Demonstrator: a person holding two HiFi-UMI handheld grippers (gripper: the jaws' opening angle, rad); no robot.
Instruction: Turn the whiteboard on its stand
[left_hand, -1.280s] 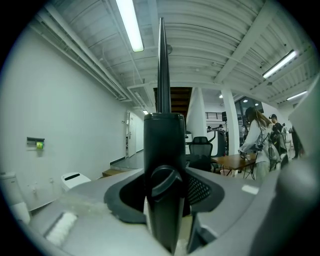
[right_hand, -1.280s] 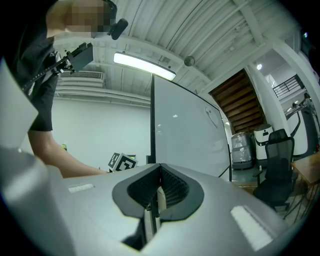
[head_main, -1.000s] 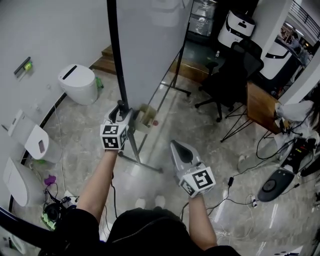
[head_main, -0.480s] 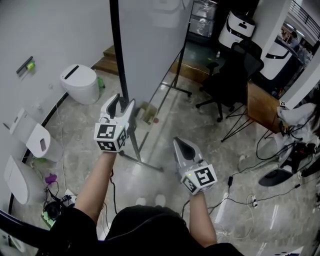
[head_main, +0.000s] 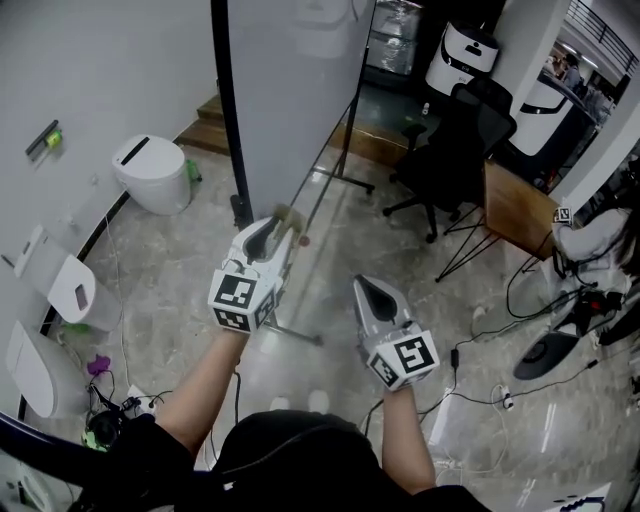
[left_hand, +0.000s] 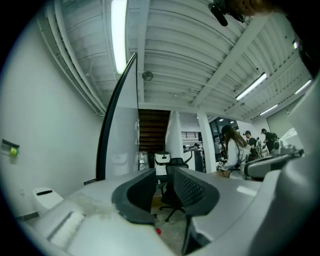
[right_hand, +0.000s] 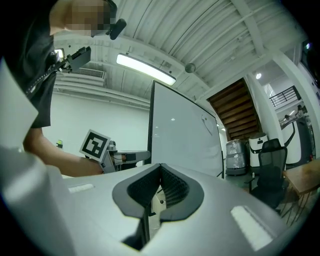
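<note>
Pale marbled floor (head_main: 180, 290) runs under everything, with a white wall and a white toilet (head_main: 150, 172) at the far left. Next comes the whiteboard (head_main: 290, 90), standing upright on its stand just ahead of the person. Its black-edged near side rises from the floor. Its long axis runs away from that edge toward the far post, up and to the right in the head view, so the pale writing face looks rightward and is seen at a slant. Just below the near edge the left gripper (head_main: 265, 235) hangs close to the frame without touching it. Its jaws are closing with a gap between them, and only the distant room shows through. Further right, the right gripper (head_main: 372, 298) points forward, well apart from the board, jaws together on nothing. A black office chair (head_main: 450, 150) and a wooden desk (head_main: 515, 205) stand beyond. With neither claw on the frame, no turning is happening now. I cannot tell whether the board needs turning or has been turned.
</note>
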